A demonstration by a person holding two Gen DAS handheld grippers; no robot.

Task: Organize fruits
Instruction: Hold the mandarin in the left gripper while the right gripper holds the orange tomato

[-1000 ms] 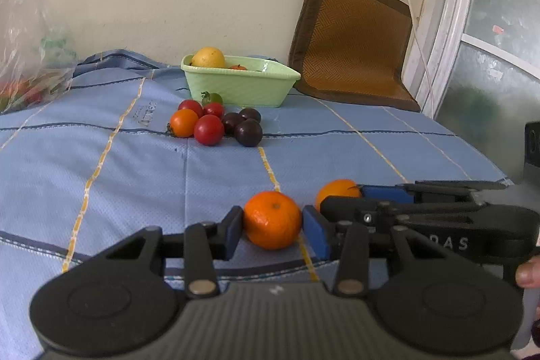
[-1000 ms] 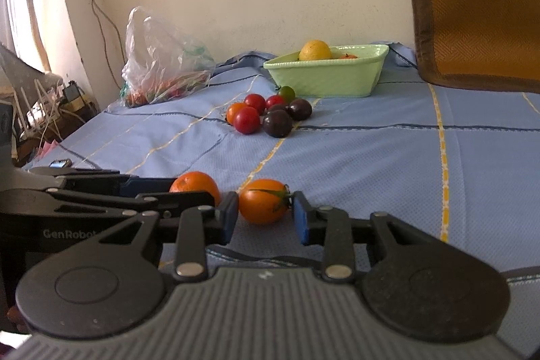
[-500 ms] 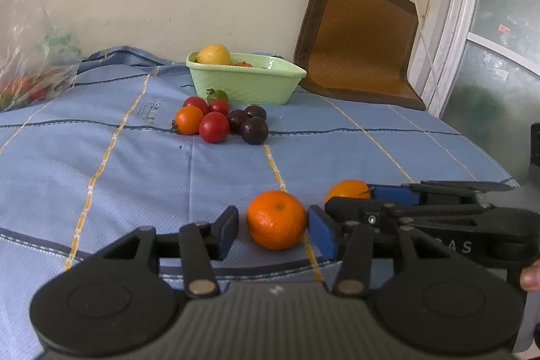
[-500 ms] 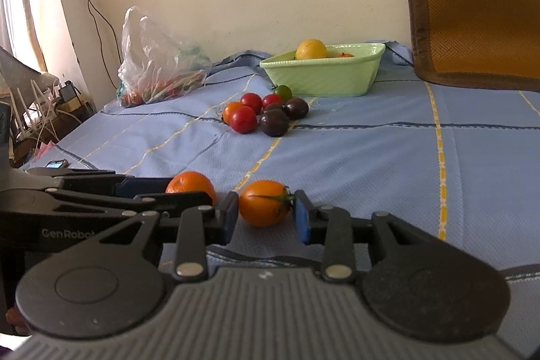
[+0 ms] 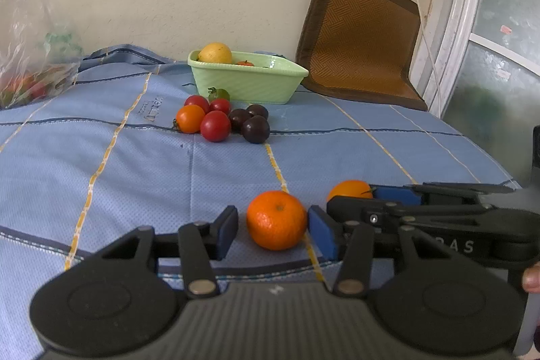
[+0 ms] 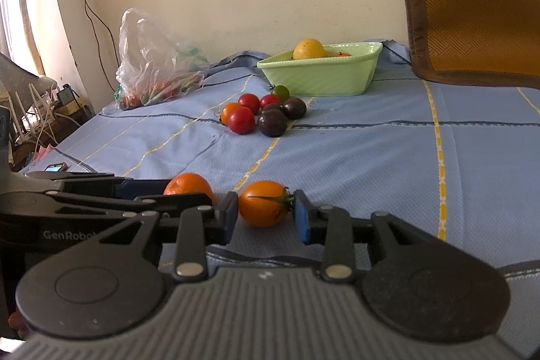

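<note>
Far left, a plastic bag [image 6: 155, 66] of produce sits near the wall, by the left edge of the blue cloth [image 5: 135, 174], where the surface drops off toward clutter and cables. From there a wide stretch of bare cloth runs toward me.

My left gripper [image 5: 271, 226] is released: the mandarin [image 5: 276, 220] rests on the cloth between its jaws, with a gap showing at the left pad [image 5: 226, 226] and the right pad [image 5: 320, 235] just at the peel. Just beside it, my right gripper [image 6: 265, 211] brackets the orange tomato [image 6: 263, 203], also resting on the cloth. Both pads sit very near its skin, and I cannot tell whether they press it. The two tools lie side by side with almost no room between them.

Ahead, past open cloth, a cluster of small tomatoes [image 5: 216, 125] and dark plums [image 5: 255, 129] lies just before the green basket [image 5: 249, 83], which holds a yellow fruit [image 5: 215, 53] and stands near the wall. To the right a brown mat [image 5: 361, 39] leans on the wall beside the window frame [image 5: 449, 22], and the cloth's right edge falls away close to my right tool.
</note>
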